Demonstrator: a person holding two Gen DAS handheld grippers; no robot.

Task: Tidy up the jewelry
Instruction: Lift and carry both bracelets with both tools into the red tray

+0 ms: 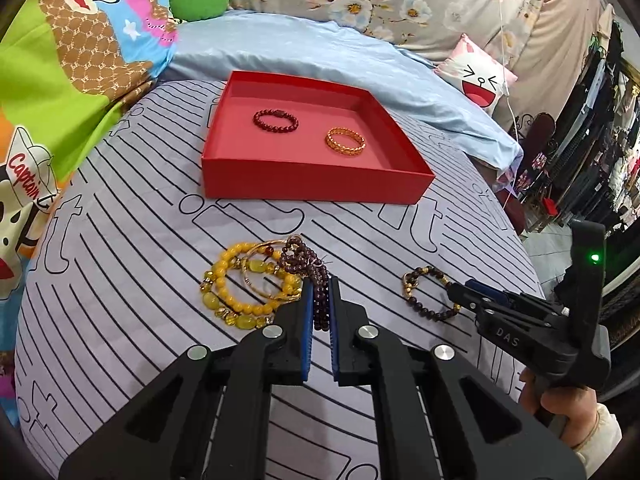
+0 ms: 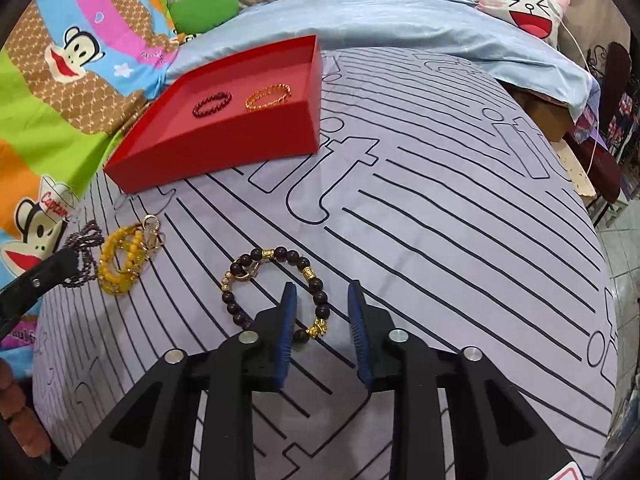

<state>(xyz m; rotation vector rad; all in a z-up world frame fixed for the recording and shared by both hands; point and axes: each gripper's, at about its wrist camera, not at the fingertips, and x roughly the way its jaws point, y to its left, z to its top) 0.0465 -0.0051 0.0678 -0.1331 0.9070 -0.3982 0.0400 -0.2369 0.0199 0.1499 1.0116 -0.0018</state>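
Note:
My left gripper (image 1: 320,285) is shut on a purple bead strand (image 1: 321,304) that hangs from its blue pads, just right of a pile of yellow bead bracelets (image 1: 236,284) with a thin gold bangle. In the right wrist view my right gripper (image 2: 321,288) stands open over a dark brown bracelet with gold beads (image 2: 294,257). The bracelet's near side lies between the pads, untouched, on the striped sheet. A red tray (image 1: 316,184) farther back holds a dark red bracelet (image 1: 276,120) and a gold bracelet (image 1: 345,144).
The striped sheet (image 2: 440,200) covers the bed, with a blue quilt (image 1: 320,52), a cartoon blanket (image 1: 60,80) and a pink pillow (image 1: 480,76) behind. The bed drops off at the right towards the floor (image 2: 624,240). A person's hand (image 1: 560,412) holds the right gripper.

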